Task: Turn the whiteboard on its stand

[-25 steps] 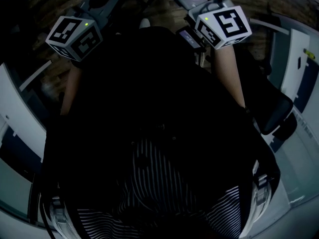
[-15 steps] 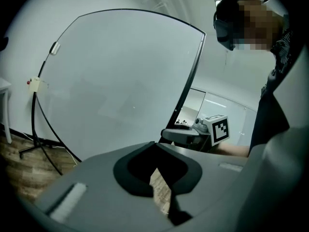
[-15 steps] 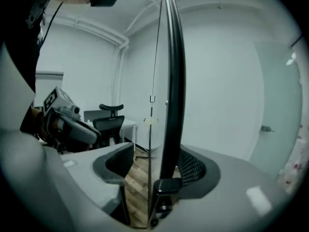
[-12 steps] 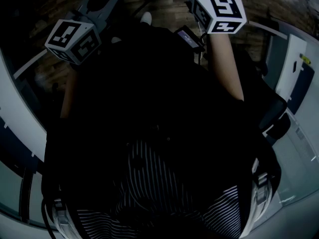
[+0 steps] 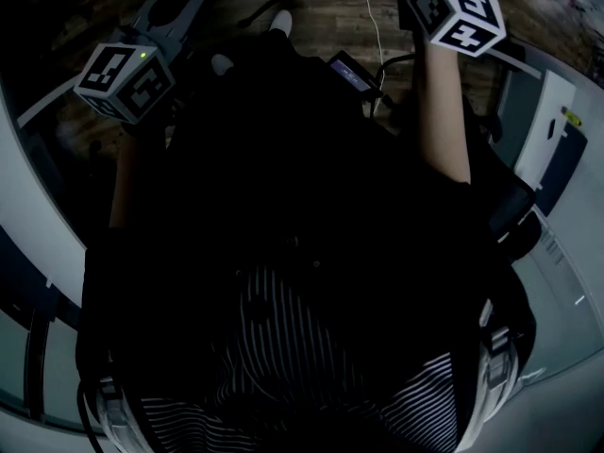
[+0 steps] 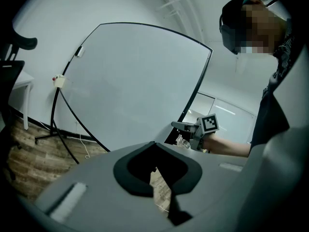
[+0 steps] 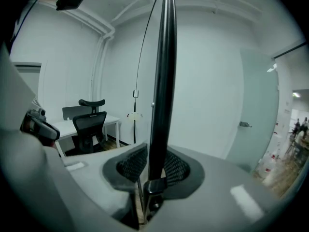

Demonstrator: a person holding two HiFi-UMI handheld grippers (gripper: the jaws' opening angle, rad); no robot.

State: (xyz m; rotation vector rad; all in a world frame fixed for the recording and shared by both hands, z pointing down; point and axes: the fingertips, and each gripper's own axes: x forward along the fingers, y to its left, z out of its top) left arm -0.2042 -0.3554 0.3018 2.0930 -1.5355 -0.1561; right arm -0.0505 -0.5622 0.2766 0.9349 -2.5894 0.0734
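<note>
The head view looks steeply down the person's (image 5: 302, 253) front. The left gripper view faces the whiteboard (image 6: 135, 86) from nearby. The right gripper view sits right against its edge (image 7: 161, 81).

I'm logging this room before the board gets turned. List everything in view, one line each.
whiteboard: one, white with black frame, in front of the wall
stand: one, black, under the whiteboard, on wood floor
office chair: one, black, at the desk
desk: one, white, behind the office chair
door: one, pale, right of right gripper view
person: one, dark top, holding both grippers
left gripper: one, grey, jaws together, empty
right gripper: one, grey, jaws have just been closing, pads on the whiteboard's frame edge
</note>
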